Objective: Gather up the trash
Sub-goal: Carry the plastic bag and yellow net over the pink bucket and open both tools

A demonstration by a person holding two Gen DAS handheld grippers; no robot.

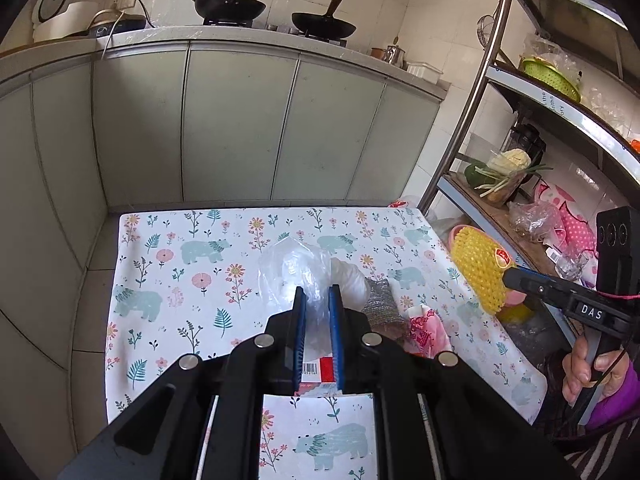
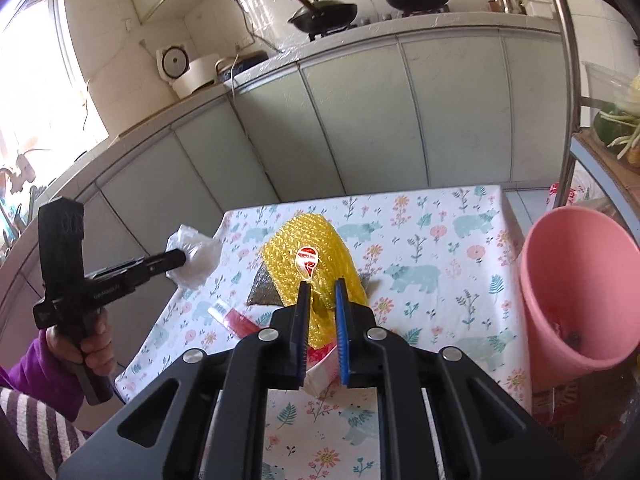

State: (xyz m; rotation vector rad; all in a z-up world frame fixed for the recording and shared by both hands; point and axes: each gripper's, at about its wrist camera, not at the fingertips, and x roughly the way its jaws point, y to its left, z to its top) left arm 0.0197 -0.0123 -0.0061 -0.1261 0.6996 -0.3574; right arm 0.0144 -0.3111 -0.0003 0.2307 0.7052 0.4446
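Note:
My left gripper [image 1: 317,294] is shut on a clear crumpled plastic bag [image 1: 294,270] and holds it above the floral table [image 1: 168,280]; it also shows in the right wrist view [image 2: 194,256]. My right gripper [image 2: 322,286] is shut on a yellow foam fruit net [image 2: 310,264] with a red sticker, lifted over the table; it shows at right in the left wrist view [image 1: 482,270]. On the table lie a grey glittery pouch [image 1: 380,304], a pink wrapper [image 1: 424,332] and a red-and-white carton [image 1: 318,368]. A pink bin [image 2: 576,292] stands at the table's right edge.
Grey kitchen cabinets [image 1: 240,120] stand behind the table, with woks [image 1: 228,2] on the counter. A metal shelf rack [image 1: 520,184] with vegetables and bags is close on the right. The person's hands hold both gripper handles.

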